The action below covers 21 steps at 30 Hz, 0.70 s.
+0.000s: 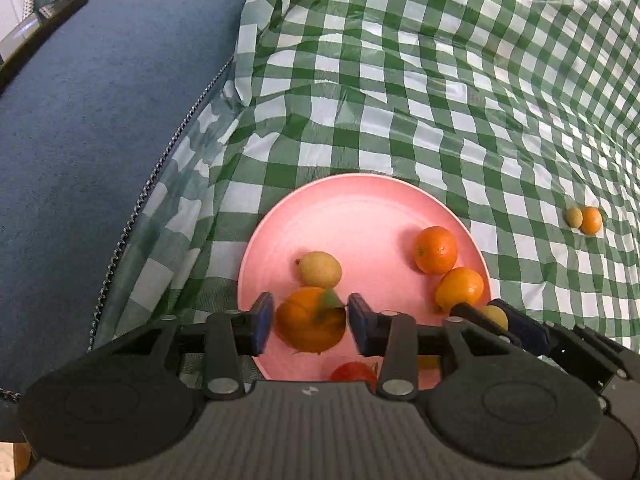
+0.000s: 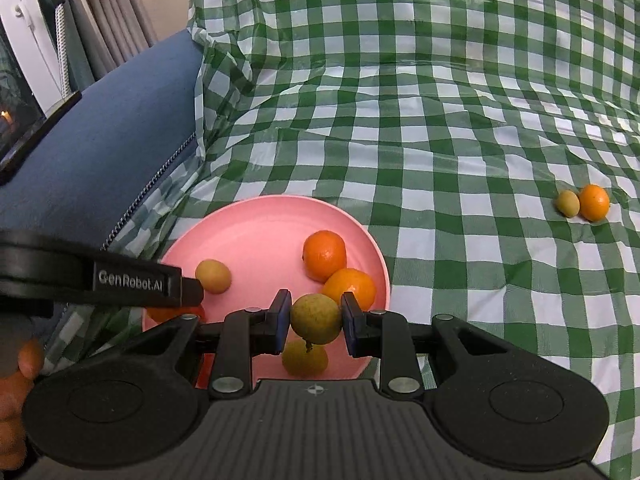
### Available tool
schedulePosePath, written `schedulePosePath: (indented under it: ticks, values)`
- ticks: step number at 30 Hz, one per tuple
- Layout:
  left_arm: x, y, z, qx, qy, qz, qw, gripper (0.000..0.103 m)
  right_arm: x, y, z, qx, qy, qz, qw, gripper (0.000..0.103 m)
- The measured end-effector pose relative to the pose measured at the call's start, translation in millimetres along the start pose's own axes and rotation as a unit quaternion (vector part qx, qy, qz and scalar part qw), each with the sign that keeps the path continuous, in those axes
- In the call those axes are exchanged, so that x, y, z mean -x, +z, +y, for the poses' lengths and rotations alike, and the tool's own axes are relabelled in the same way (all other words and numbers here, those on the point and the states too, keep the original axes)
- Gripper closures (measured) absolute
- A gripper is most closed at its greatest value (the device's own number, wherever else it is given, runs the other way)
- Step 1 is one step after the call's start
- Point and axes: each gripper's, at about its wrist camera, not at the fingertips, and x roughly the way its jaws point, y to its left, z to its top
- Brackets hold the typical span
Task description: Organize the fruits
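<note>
Over a pink plate (image 2: 256,216) already holding several fruits, the left hand-held gripper (image 1: 310,322) stands open around an orange (image 1: 310,320), the right hand-held gripper (image 2: 316,322) pinches a yellow-green fruit (image 2: 316,318), and two fruits (image 2: 582,202) wait well beside the plate.

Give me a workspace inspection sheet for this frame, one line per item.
Surface: green checked cloth, wrinkled.
Job's things: pink plate holds several oranges and yellow-green fruits; one orange and one small green fruit lie out on the cloth, side by side.
Clutter: nothing seen.
Claws: left claw open around an orange over the plate; right claw shut on a yellow-green fruit.
Cables: nothing seen.
Surroundings: blue cushion, curtain.
</note>
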Motion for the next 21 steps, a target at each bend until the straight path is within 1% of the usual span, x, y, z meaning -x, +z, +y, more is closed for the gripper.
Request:
schedulePosePath:
  ticks: [1,2,3,4,5,6,7,9,12,15,18,21]
  values:
    - [3.7,-0.3,0.9,0.000,0.001,-0.008,1.0000,0.034,0.3,1.6,-0.1,-0.005,0.002,0.000,1.000,0.073]
    - [8.6,-1.1,2.6,0.004,0.011,-0.020,0.9997,0.017,1.1,3.1,-0.4,-0.013,0.003,-0.001,1.000,0.067]
    - [14.2,-2.0,4.7,0.005,0.014,-0.029,0.9995,0.000,2.2,4.2,-0.4,-0.020,0.007,0.000,1.000,0.050]
    - [20.8,-4.0,7.0,0.005,0.014,-0.039,0.9991,0.000,4.3,4.9,-0.8,-0.025,0.013,0.002,1.000,0.042]
    - [27.0,-6.9,9.0,0.005,0.015,-0.045,0.9989,0.000,7.8,4.9,0.1,-0.024,0.014,0.005,1.000,0.030]
    - [33.2,-11.3,10.8,0.002,0.016,-0.047,0.9988,0.000,12.6,3.7,2.6,-0.013,0.010,0.006,1.000,0.025]
    - [38.3,-16.7,12.3,0.000,0.016,-0.047,0.9988,0.000,19.6,0.6,5.1,0.005,0.007,0.003,1.000,0.023]
    - [48.4,-31.3,15.8,0.001,0.022,-0.042,0.9989,0.000,36.6,-9.7,12.0,0.041,-0.004,-0.002,0.999,0.012]
    - [67.5,-55.1,18.6,0.012,0.032,-0.036,0.9988,0.000,64.9,-30.2,21.1,0.074,-0.013,-0.001,0.997,0.009]
    - [91.1,-80.6,19.3,0.022,0.044,-0.049,0.9976,0.000,92.7,-48.0,28.0,0.093,-0.019,-0.006,0.995,0.005]
    - [112.4,-97.8,16.4,0.004,0.054,-0.067,0.9962,0.000,113.4,-53.6,25.7,0.067,-0.036,-0.015,0.997,0.004]
    - [132.4,-106.0,18.8,0.012,0.056,-0.088,0.9944,0.000,132.7,-56.1,29.6,0.072,-0.044,-0.044,0.996,0.003]
